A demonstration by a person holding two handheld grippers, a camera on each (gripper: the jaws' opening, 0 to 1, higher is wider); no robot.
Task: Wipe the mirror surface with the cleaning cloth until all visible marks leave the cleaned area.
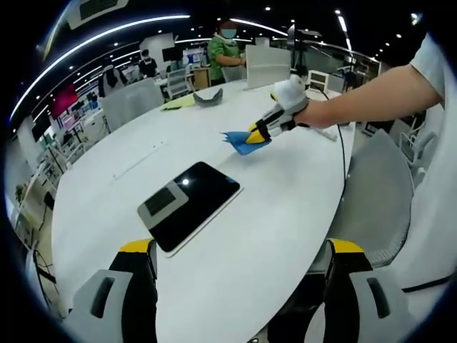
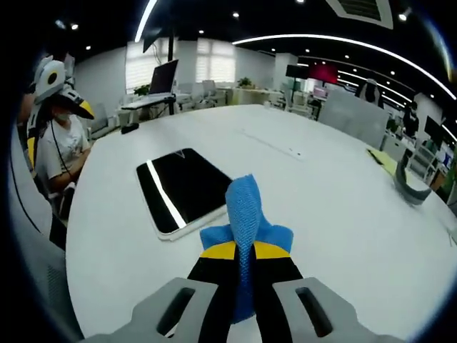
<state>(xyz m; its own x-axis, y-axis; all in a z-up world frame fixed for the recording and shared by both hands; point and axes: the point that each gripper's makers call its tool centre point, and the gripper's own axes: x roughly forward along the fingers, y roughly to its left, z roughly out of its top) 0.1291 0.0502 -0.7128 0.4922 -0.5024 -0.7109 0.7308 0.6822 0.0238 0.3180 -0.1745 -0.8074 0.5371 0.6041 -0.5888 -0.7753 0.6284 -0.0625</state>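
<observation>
The mirror [image 1: 189,204] is a dark, glossy rectangle with a pale rim, lying flat on the white table [image 1: 285,214]. My left gripper [image 1: 241,246] hovers just short of it, jaws wide open and empty. Past the mirror, a hand holds my right gripper [image 1: 255,134], shut on the blue cleaning cloth [image 1: 241,141]. In the right gripper view the cloth [image 2: 246,207] sticks up from the closed right gripper [image 2: 243,250], right beside the mirror's [image 2: 182,189] near corner and not touching the glass. The left gripper [image 2: 61,121] shows at the far left.
A grey curved object [image 1: 208,96] and a yellow sheet [image 1: 178,102] lie at the table's far end. Grey chairs [image 1: 132,100] ring the table, and one [image 1: 378,193] stands close on the right. A person in green [image 1: 227,50] stands beyond the table.
</observation>
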